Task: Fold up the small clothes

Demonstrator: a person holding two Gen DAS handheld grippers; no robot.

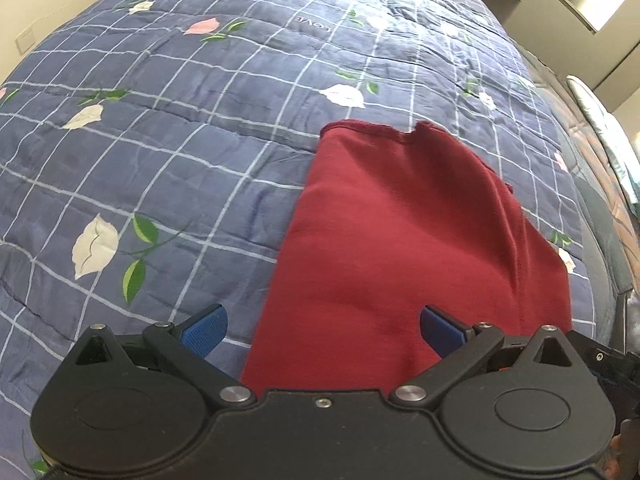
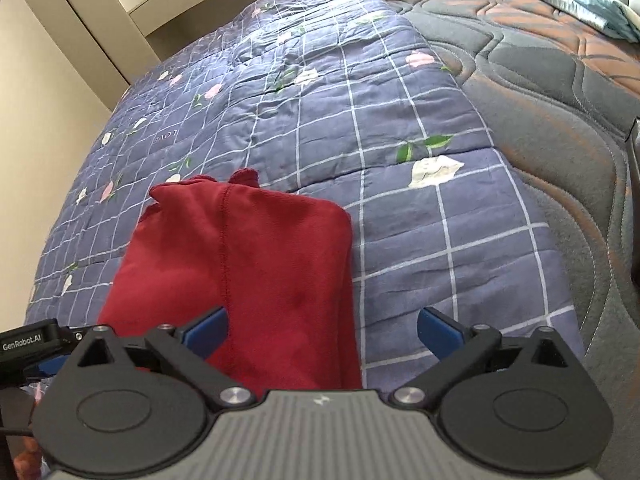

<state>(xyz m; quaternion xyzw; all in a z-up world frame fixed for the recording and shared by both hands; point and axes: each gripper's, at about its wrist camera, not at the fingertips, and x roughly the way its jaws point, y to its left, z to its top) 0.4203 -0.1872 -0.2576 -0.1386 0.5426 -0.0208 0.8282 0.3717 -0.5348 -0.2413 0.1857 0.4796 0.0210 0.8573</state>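
The right gripper point(image 2: 322, 330) has its blue-padded fingers point(image 2: 206, 330) spread wide, with nothing pinched; the red cloth passes under the gap on the left-hand side, and whether the left pad brushes it cannot be told. The left gripper point(image 1: 324, 330) stands just as wide apart, its pads clear of any grip, the near end of the same cloth lying below and between them. Its black body also shows at the lower left edge of the right wrist view.

The task's thing is a small red garment point(image 2: 244, 272), lying flat on a blue checked quilt point(image 1: 160, 160) with a flower print. It appears already doubled over: the right edge looks like a rounded fold, a stitched seam runs lengthwise down the middle, and the far end is uneven, with a small notch and a raised corner.

By its look it is a soft knit, light and limp, with no stiffness of its own. It will likely sag and drag wherever it is not supported, and the quilt beneath is soft enough to be pinched by mistake. The sensible holds seem to be the two near corners or the near hem, one gripper on each, taking all layers together so the fold stays aligned.

To the right of the quilt lies a grey and rust quilted mattress point(image 2: 560, 100).
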